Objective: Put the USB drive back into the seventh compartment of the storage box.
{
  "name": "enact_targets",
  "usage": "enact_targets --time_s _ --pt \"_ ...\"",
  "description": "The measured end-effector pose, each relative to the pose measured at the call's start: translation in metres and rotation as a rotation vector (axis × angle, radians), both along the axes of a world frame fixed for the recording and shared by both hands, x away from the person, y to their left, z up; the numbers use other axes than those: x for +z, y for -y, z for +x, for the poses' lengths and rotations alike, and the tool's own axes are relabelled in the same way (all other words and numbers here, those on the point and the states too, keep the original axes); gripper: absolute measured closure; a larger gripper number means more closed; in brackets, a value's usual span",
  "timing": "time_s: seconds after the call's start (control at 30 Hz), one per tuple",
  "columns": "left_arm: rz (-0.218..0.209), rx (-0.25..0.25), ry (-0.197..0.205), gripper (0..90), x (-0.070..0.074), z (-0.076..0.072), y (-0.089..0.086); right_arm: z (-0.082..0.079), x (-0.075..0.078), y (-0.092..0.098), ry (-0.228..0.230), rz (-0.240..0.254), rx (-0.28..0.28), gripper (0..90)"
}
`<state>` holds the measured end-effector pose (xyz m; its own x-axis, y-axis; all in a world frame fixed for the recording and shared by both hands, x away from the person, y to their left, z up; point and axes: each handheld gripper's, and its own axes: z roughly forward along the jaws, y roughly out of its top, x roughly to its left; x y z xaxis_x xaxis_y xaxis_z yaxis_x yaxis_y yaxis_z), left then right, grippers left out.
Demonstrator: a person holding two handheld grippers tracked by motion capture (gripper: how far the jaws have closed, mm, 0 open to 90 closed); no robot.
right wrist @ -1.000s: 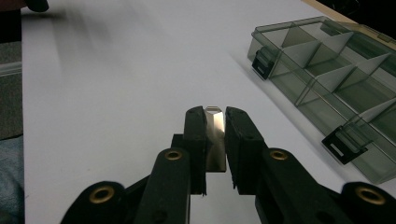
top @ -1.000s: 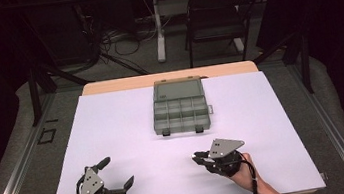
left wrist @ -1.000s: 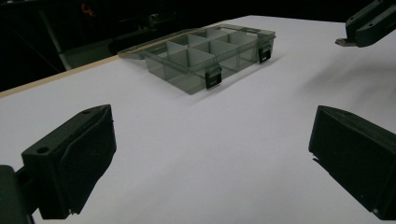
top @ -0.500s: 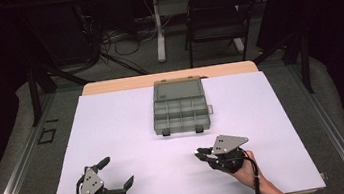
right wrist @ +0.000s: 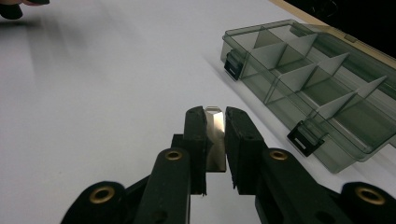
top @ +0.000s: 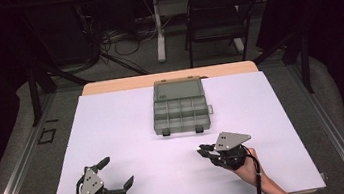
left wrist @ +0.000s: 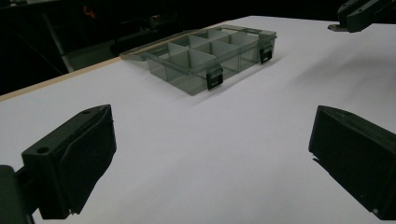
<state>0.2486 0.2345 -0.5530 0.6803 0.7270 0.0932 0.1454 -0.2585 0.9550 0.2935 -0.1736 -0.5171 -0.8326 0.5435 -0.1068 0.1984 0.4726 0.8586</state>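
A smoky clear compartment box lies open at the middle rear of the white table, its lid folded back and its dividers showing. My right gripper hovers in front of the box, a little to its right. It is shut on a small shiny metal piece, which stands upright between the pads. My left gripper rests near the front left edge. Its jaws are wide open with nothing between them. The box sits well beyond it.
The white sheet covers most of the table, with a strip of wood bare at the far edge. A folding chair and cables stand on the floor behind. In the left gripper view the right gripper appears at top right.
My right gripper has edged slightly away from the front edge toward the box, still holding the metal piece. The left gripper has stayed put.
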Motion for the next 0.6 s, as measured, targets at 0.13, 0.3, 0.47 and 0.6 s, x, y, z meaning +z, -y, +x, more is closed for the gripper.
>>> enact_targets --time_s 0.13,0.3,0.47,0.6 --pt "0.0 -0.004 0.0 0.7 0.0 0.0 0.0 0.002 0.0 0.002 0.005 0.0 -0.003 79.3" --pt "0.001 -0.001 0.0 0.7 0.0 0.0 0.0 0.005 0.001 0.004 0.009 -0.003 -0.018 79.3" --pt "-0.003 0.0 0.0 0.7 0.0 0.0 0.0 0.008 0.003 0.007 0.012 0.006 -0.029 79.3" --pt "-0.002 -0.002 0.001 0.7 0.0 0.0 0.0 0.01 0.003 0.009 0.012 0.008 -0.035 79.3"
